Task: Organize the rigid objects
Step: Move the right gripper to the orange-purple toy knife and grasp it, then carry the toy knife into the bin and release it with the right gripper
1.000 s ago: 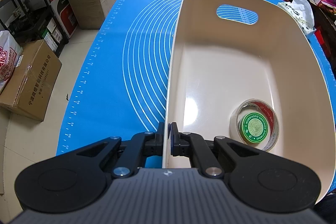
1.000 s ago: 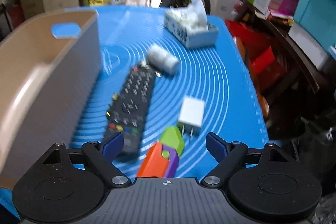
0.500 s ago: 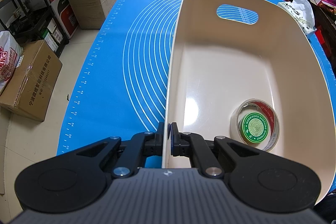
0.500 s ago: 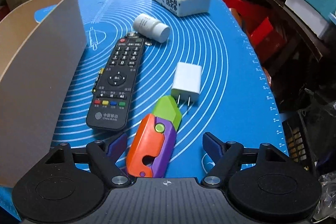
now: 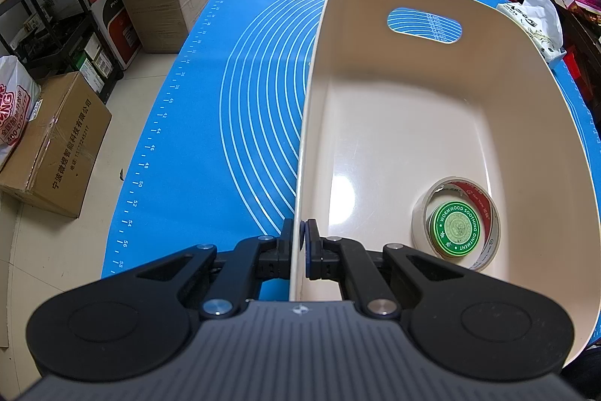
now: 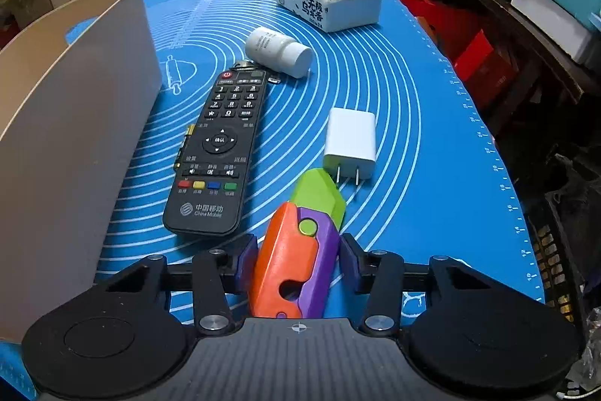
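Cream bin (image 5: 432,123) wall (near corner) is pinched by the left gripper (image 5: 301,252), while the right gripper (image 6: 298,262) clamps the orange-purple-green toy (image 6: 296,254).

Both wrist views share the bin (image 5: 432,123).

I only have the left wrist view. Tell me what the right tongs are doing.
Observer: The right tongs are closed on the orange, purple and green toy, which lies on the blue mat.
Operator: List what else waits outside the bin.
Observer: A black remote, a white charger and a white bottle lying on its side.
Operator: Say where the bin sits from there.
Observer: The beige bin stands to the left of the remote, its wall close beside it.
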### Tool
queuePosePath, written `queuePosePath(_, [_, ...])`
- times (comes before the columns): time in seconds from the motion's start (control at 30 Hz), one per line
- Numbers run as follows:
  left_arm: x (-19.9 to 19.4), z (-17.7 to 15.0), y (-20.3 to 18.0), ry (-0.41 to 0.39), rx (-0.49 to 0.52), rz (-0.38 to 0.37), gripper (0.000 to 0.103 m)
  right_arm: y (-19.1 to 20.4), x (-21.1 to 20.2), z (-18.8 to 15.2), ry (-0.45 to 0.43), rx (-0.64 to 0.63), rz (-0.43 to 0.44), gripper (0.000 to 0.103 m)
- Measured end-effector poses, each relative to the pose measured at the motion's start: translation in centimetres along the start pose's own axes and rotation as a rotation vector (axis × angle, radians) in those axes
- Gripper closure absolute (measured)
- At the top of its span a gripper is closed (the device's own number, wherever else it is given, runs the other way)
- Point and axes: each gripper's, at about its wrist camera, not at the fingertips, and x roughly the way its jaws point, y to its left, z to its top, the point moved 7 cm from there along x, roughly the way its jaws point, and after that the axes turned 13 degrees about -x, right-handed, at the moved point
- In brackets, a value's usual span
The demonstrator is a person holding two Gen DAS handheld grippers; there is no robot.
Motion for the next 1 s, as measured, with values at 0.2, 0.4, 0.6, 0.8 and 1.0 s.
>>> queuePosePath(0.2, [0.0, 0.0, 0.0, 0.000, 0.000, 0.000, 0.097, -0.5, -0.5, -0.2, -0.015, 0.040, -0.005, 0.052])
queuePosePath(0.4, [0.0, 0.0, 0.0, 0.000, 0.000, 0.000, 0.097, -0.6, -1.7, 0.3, -0.048, 0.052, -0.004, 0.053])
queuePosePath(0.6, [0.0, 0.0, 0.0, 0.000, 0.001, 0.000, 0.097, -0.6, -2.5, 0.8, -0.081, 0.055, -0.012, 0.053])
queuePosePath(0.8, [0.0, 0.0, 0.0, 0.000, 0.000, 0.000, 0.097, -0.8, -4.5, 2.0, -0.139, 0.062, -0.010, 0.053])
queuePosePath(1.0, [0.0, 0.0, 0.0, 0.000, 0.000, 0.000, 0.097, 0.2, -7.9, 4.9, -0.232, 0.028, 0.026, 0.053])
